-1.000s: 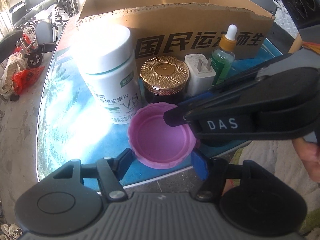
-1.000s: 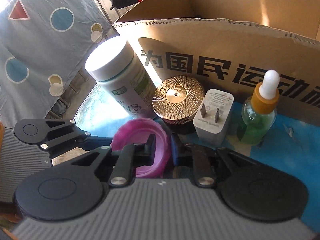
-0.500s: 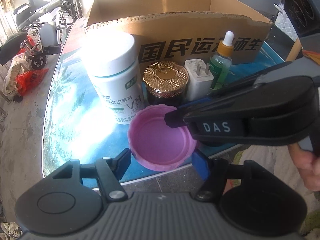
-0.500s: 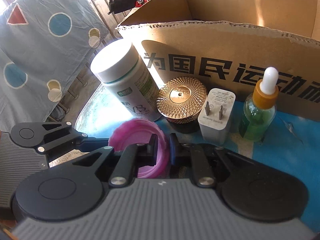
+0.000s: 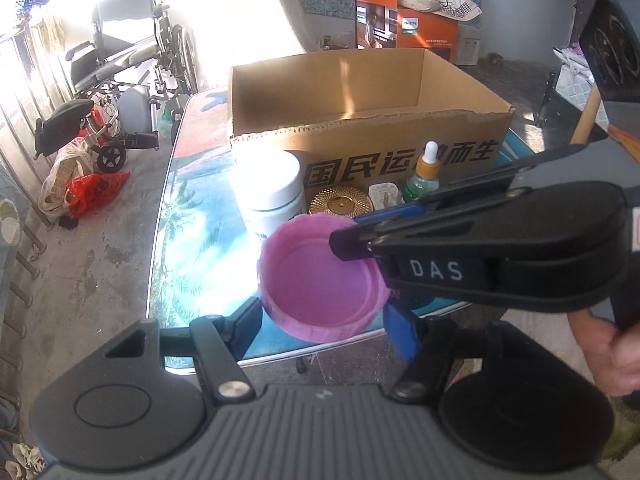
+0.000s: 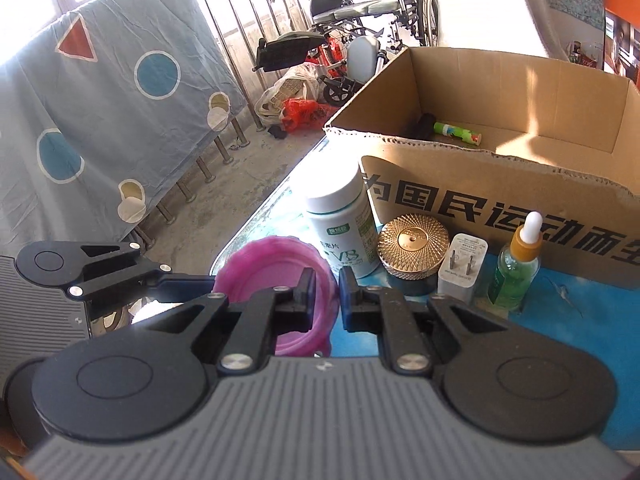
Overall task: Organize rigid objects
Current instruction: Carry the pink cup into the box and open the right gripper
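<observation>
A pink plastic lid [image 5: 320,280], open side up, hangs just above the near edge of the table [image 5: 192,232]. My left gripper [image 5: 324,322] spans its width, with one pad against each side. From the right, my right gripper [image 5: 346,245] reaches in and is shut on the lid's rim. In the right wrist view the lid [image 6: 260,268] has its rim pinched between the fingertips of the right gripper [image 6: 326,294]. A finger [image 6: 188,280] of the left gripper touches the lid's far side.
In front of the open cardboard box [image 5: 400,148] stand a white pill bottle [image 5: 272,196], a gold-lidded jar [image 5: 340,202], a white plug adapter [image 5: 386,196] and a green dropper bottle [image 5: 424,176]. A green tube [image 6: 458,132] lies inside the box. A wheelchair [image 5: 132,64] stands beyond the table.
Both grippers have risen and pulled back with the pink lid between them. The box's inside has come into view and the row of objects looks smaller and farther.
</observation>
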